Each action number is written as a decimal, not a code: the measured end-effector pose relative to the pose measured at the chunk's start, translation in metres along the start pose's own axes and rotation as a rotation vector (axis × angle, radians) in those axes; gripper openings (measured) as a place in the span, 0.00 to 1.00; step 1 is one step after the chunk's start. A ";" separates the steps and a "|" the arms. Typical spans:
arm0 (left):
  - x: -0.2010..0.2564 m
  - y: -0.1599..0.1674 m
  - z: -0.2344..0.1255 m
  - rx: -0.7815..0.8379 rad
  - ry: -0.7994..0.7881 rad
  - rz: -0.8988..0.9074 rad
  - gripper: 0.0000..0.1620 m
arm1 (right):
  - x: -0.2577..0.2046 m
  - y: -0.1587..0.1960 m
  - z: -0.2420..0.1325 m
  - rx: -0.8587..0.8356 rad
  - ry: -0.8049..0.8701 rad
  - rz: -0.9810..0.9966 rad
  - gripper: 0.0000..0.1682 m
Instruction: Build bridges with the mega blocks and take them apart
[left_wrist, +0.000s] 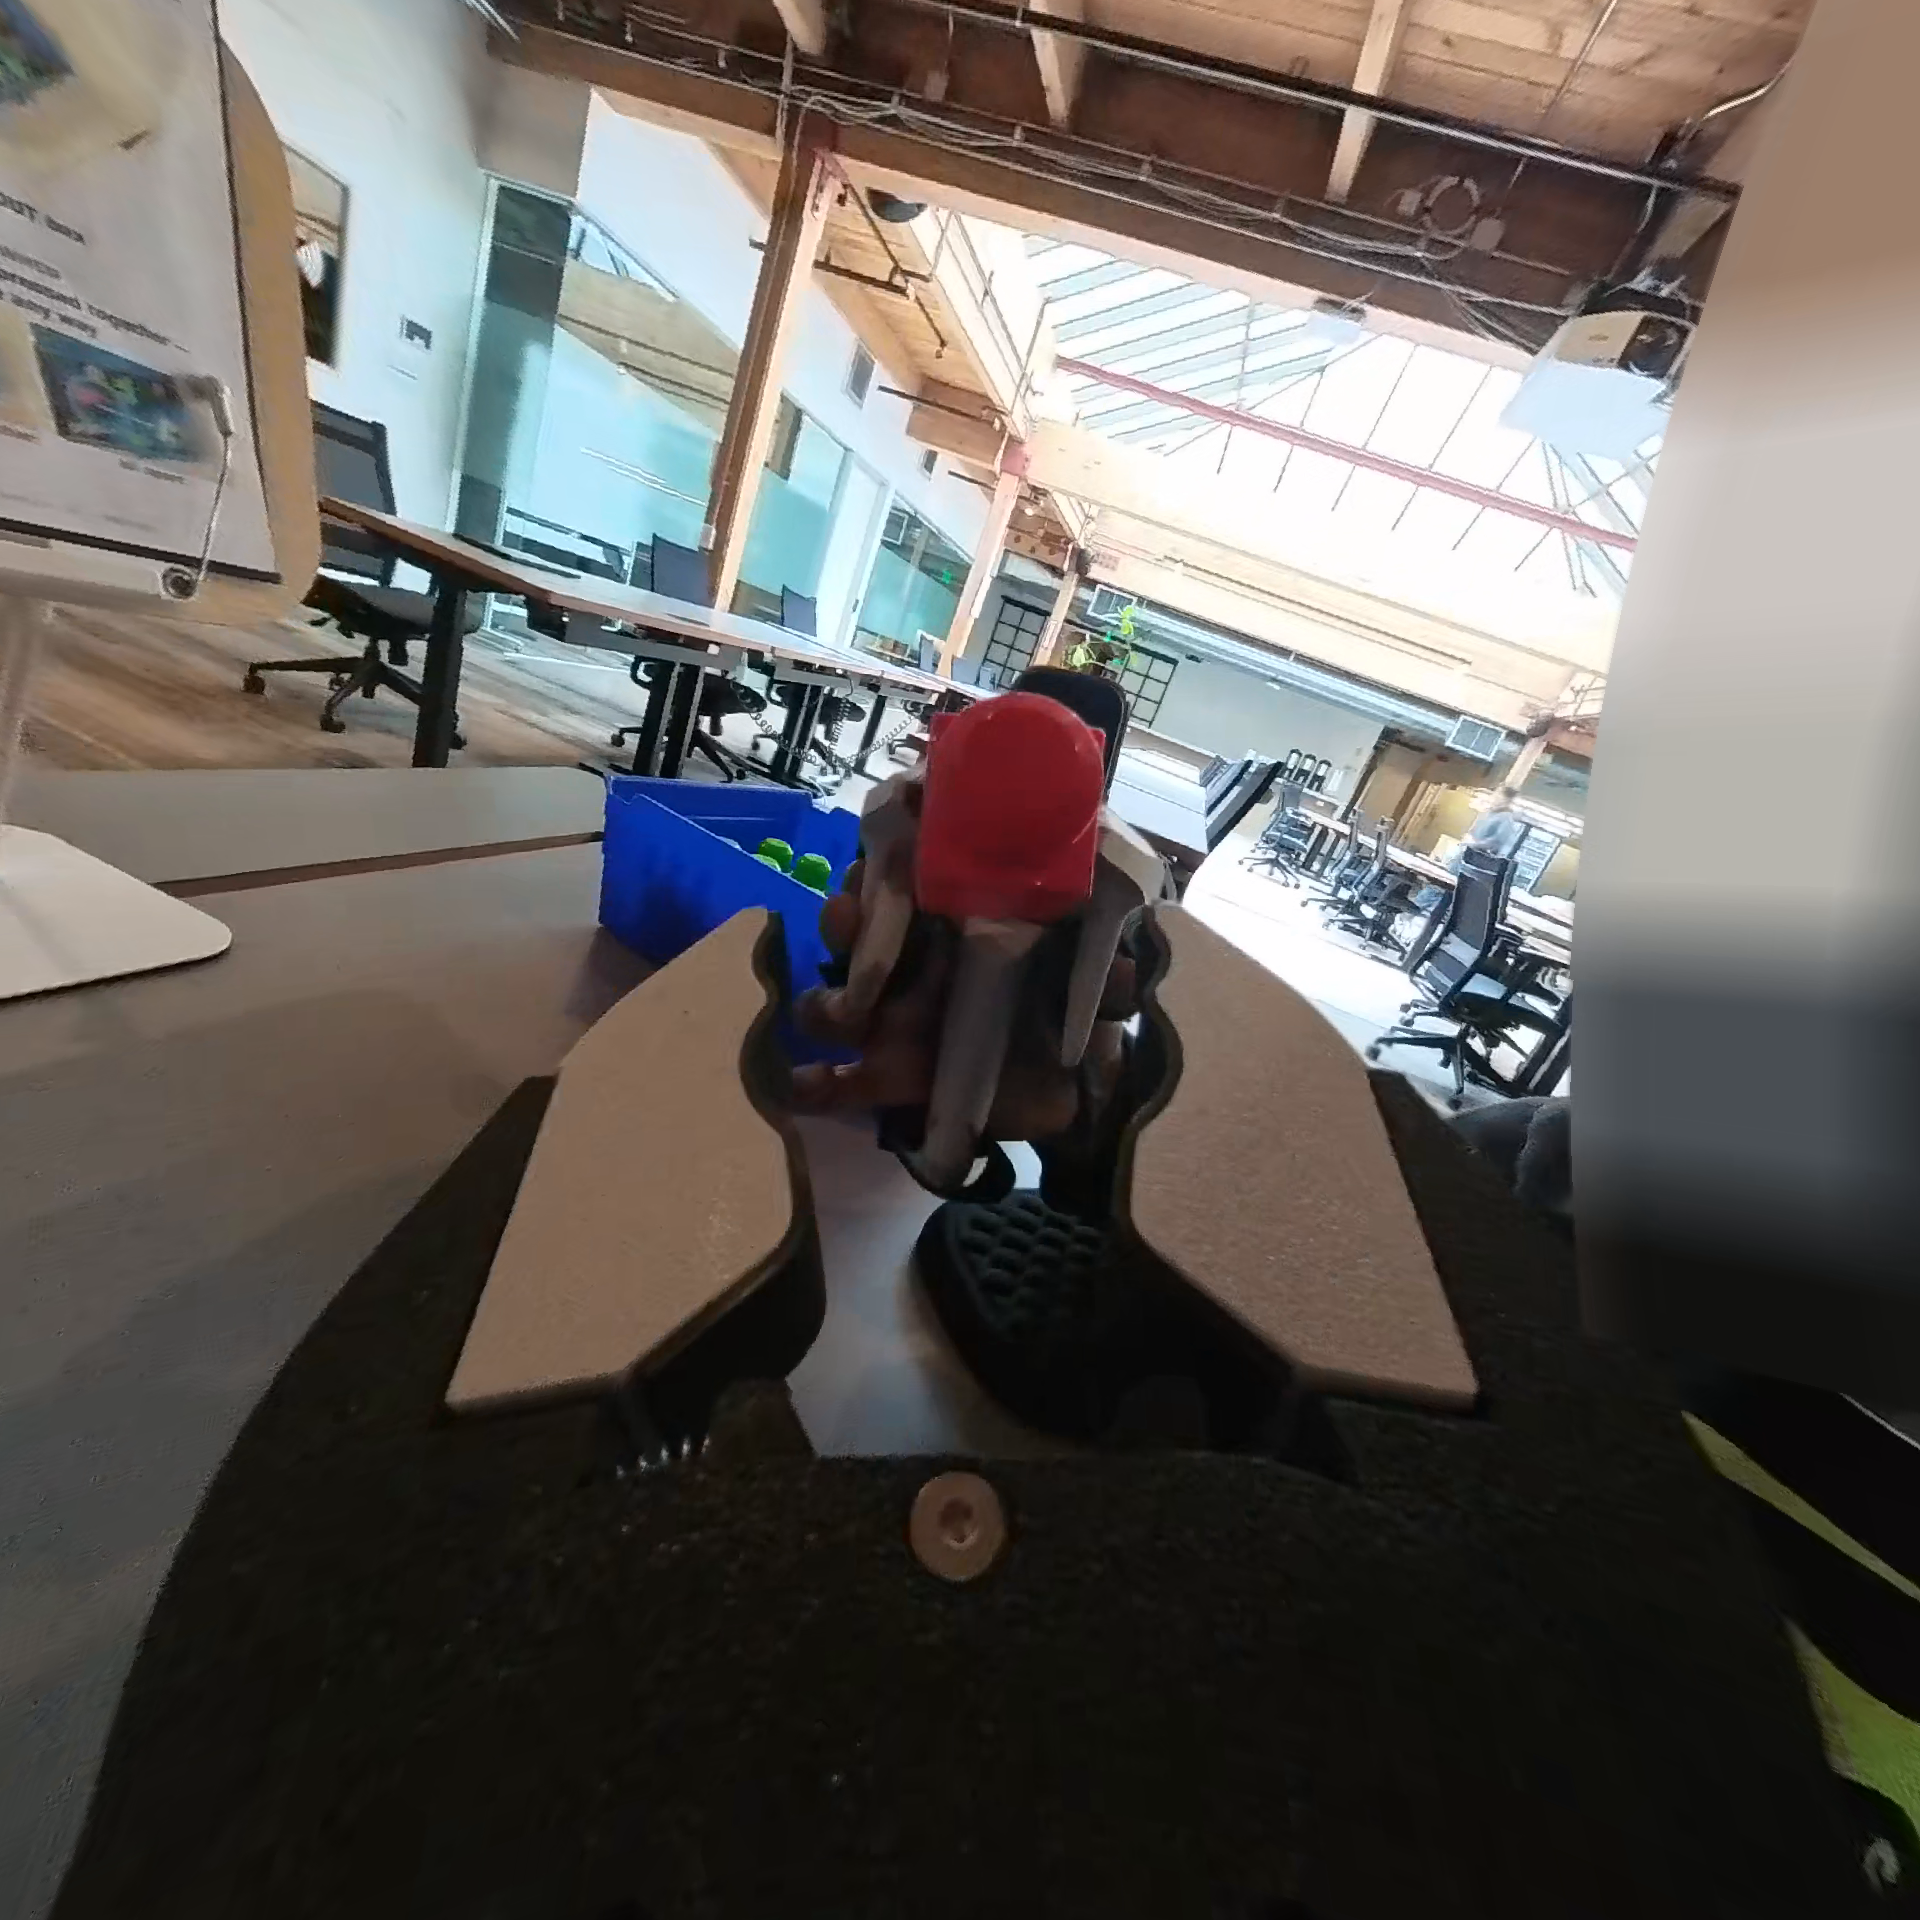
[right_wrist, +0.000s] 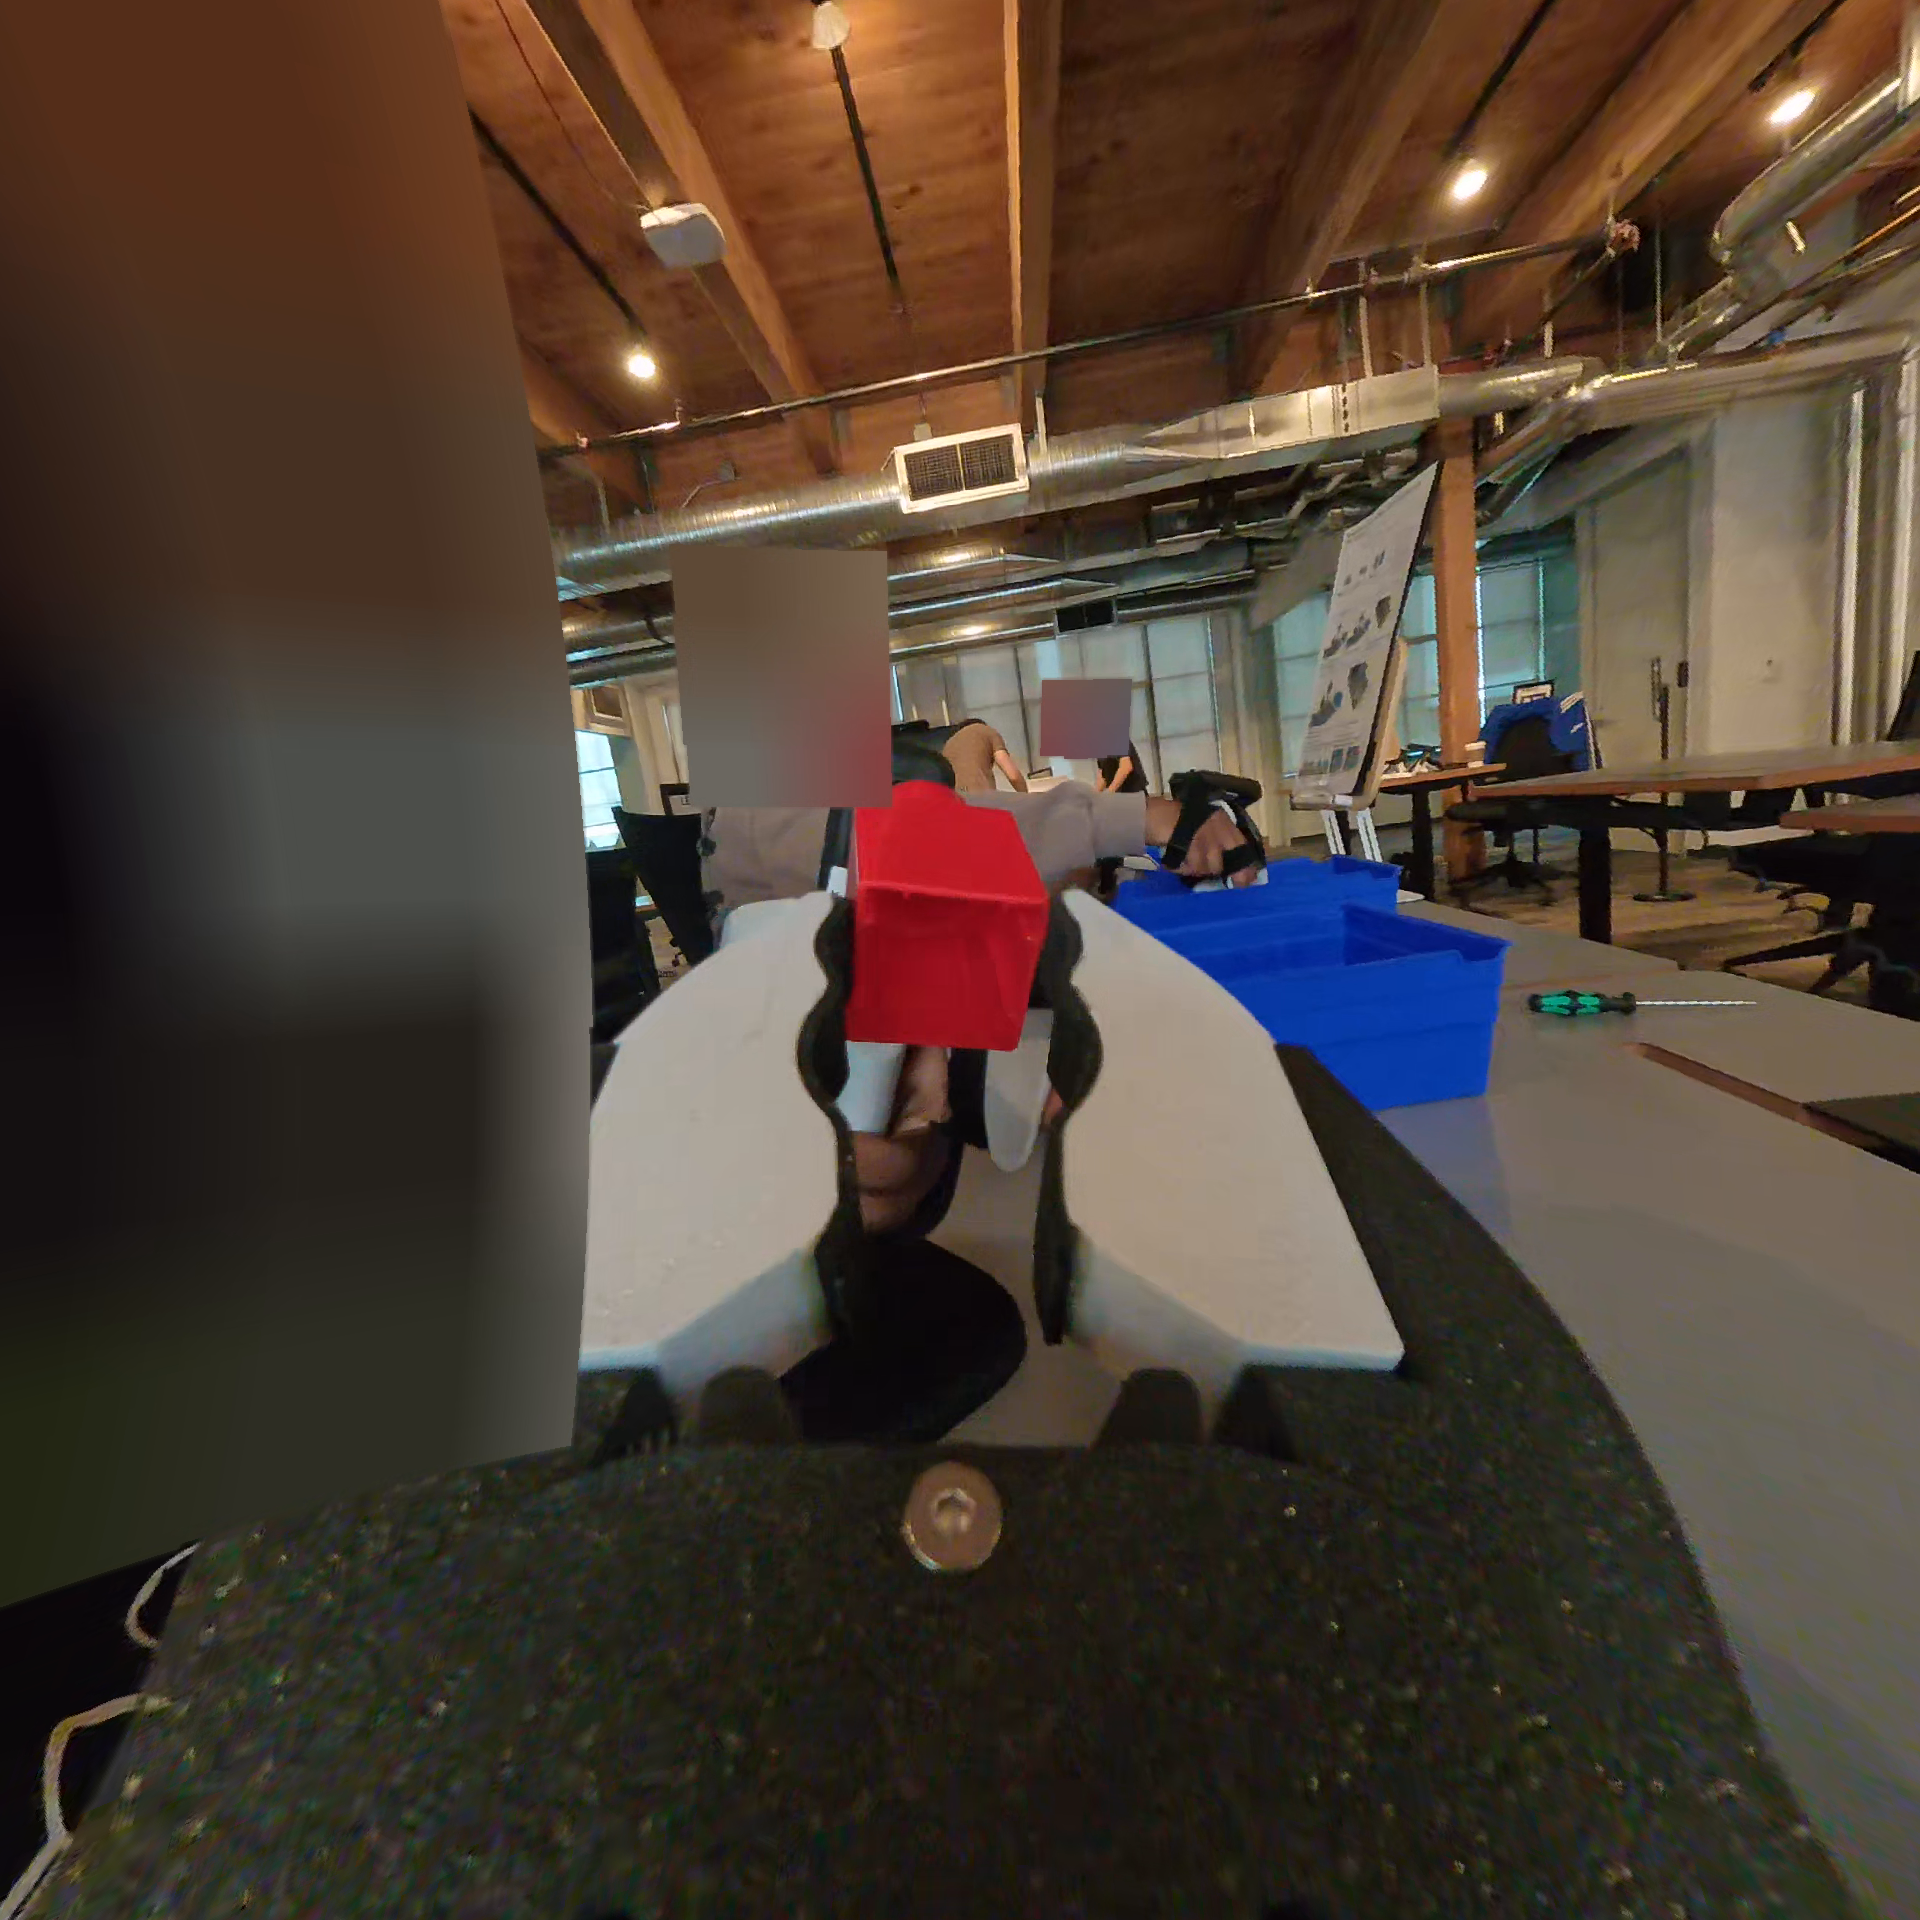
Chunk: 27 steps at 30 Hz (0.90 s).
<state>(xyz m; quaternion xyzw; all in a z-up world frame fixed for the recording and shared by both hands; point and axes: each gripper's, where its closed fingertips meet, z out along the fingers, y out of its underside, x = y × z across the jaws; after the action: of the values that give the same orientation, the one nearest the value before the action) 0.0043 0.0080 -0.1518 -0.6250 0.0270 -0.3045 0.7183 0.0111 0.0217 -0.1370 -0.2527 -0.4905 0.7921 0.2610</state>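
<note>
Up ahead, beyond both sets of fingers, a blue bin (right_wrist: 1361, 997) sits on the grey tabletop (right_wrist: 1662, 1247). The right gripper (right_wrist: 940, 966) pinches a glossy red block (right_wrist: 940, 925) between its fingertips, its round stud (left_wrist: 1013, 774) facing the left gripper (left_wrist: 961, 940), which is spread wide and holds nothing.

A red block (right_wrist: 943, 935), one piece of glossy plastic, is clamped at its sides between the right gripper's (right_wrist: 948, 940) tips and held above the table. In the left wrist view the block (left_wrist: 1013, 810) faces the camera stud-first. Green blocks (left_wrist: 792, 860) lie in the blue bin (left_wrist: 686, 883) behind it.
</note>
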 end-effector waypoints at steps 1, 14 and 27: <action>0.001 -0.001 0.001 0.007 0.004 0.004 0.37 | -0.001 0.001 0.000 -0.001 -0.003 0.000 0.21; 0.006 0.006 -0.013 -0.109 0.003 0.126 0.20 | -0.006 0.027 0.007 -0.140 -0.042 0.003 0.21; -0.004 0.070 -0.064 -0.797 -0.064 0.379 0.20 | -0.029 0.087 0.024 -0.775 -0.123 -0.289 0.26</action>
<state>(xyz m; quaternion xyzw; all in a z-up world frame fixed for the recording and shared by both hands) 0.0022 -0.0447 -0.2310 -0.8462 0.2344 -0.1136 0.4649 0.0026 -0.0463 -0.2030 -0.2130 -0.7973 0.5180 0.2252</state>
